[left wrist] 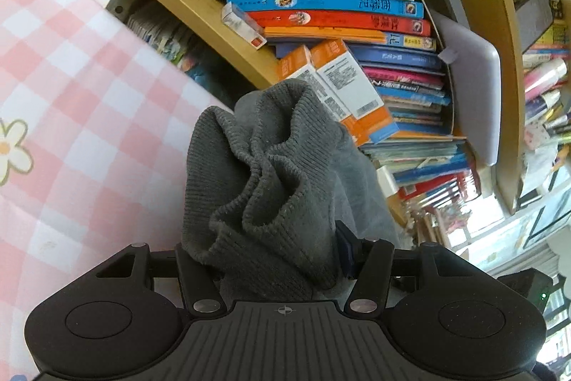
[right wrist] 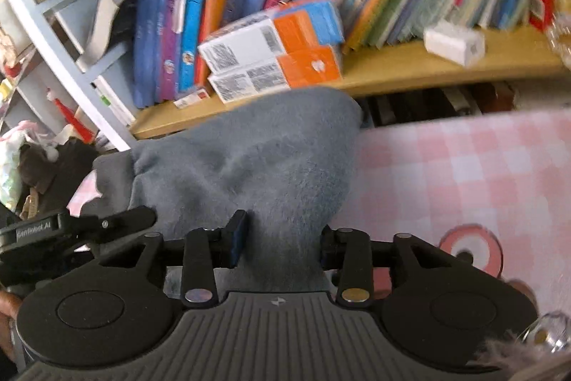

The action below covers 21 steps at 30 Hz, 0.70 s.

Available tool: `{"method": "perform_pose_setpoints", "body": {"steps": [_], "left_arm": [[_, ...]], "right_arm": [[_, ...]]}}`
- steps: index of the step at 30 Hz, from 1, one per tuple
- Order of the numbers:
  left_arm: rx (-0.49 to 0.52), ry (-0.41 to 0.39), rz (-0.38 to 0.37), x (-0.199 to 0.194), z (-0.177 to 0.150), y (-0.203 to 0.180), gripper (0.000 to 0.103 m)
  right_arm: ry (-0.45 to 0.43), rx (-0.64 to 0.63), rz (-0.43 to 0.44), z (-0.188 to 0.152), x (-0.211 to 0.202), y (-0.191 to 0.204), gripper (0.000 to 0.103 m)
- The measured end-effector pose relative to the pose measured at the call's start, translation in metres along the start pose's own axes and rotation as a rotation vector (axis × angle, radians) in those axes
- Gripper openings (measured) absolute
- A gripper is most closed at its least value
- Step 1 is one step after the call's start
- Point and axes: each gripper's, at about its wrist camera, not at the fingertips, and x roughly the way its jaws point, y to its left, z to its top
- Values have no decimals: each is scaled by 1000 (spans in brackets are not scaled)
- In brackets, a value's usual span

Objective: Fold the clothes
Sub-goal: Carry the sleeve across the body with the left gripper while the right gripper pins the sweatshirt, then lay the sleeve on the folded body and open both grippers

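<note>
Ahead of both your claws stands the bookshelf (right wrist: 428,74), and below them the pink checked cloth (left wrist: 71,95). The grey garment (right wrist: 249,166) hangs bunched and lifted between them: your left gripper (left wrist: 274,256) is clenched on its ribbed hem (left wrist: 264,166), your right gripper (right wrist: 282,238) on plain fabric. No fold shows; flattening and folding look left.

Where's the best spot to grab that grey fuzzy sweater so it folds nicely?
Probably the ribbed knit cuff edge of the grey fleece sweater: it is thicker and firmer than the soft body. Come at it straight along the fingers, from the open side over the pink checked tablecloth. The left gripper already pinches that bunched rib; the right gripper clamps the plain fleece.
</note>
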Motion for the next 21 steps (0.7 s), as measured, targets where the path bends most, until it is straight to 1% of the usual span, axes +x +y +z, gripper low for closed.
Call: {"method": "perform_pose_setpoints", "body": {"steps": [1, 3, 5, 6, 9, 13, 18, 21], "left_arm": [[-8, -2, -2, -1, 0, 1, 58], [-18, -3, 2, -2, 0, 2, 59], [-23, -2, 12, -3, 1, 0, 63], [-27, -1, 22, -4, 0, 0, 65], [-44, 11, 63, -9, -1, -2, 72], [-17, 5, 89, -26, -8, -8, 74], [15, 14, 120, -51, -20, -18, 75], [51, 17, 137, -66, -30, -27, 75]], "right_arm": [[-6, 14, 0, -3, 0, -2, 41], [-10, 39, -7, -4, -1, -6, 52], [-11, 46, -26, -5, -2, -7, 59], [-9, 48, -35, -7, -4, -6, 65], [-4, 56, -64, -10, -11, -4, 74], [6, 62, -93, -17, -22, 0, 78], [14, 72, -105, -36, -44, 9, 80], [22, 68, -117, -48, -58, 16, 81]]}}
